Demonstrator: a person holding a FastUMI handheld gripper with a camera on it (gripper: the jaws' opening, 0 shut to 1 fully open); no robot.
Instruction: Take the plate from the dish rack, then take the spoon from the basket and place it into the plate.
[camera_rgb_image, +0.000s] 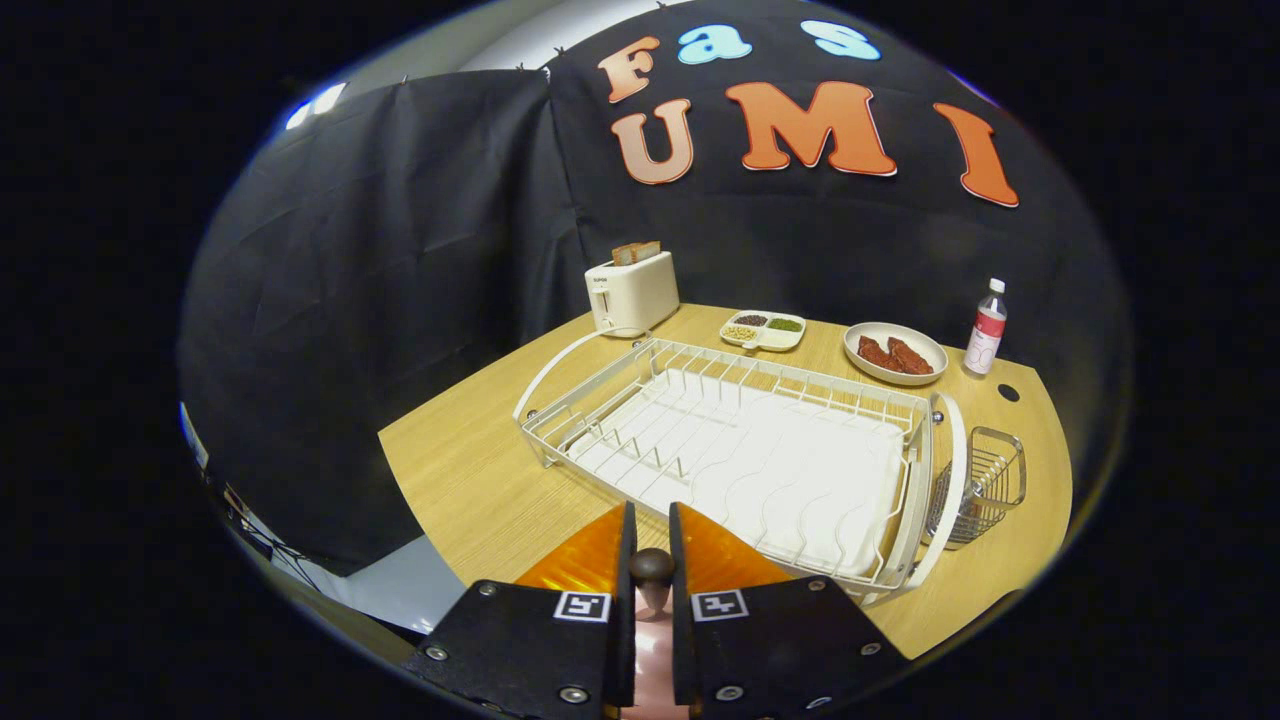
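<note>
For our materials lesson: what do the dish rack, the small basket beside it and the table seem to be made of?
Dish rack: white coated wire, thin matte bars. Basket: bare metal wire, with a silvery shine. Table: wood or wood-look laminate, with a fine grain. The hand-held gripper holds a dark knob.

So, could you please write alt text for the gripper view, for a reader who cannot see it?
The gripper is shut on a dark round-ended spoon handle, above a light wooden table. Beyond the fingers stands a white wire dish rack with a small wire basket on its side; farther back, a white toaster.
</note>
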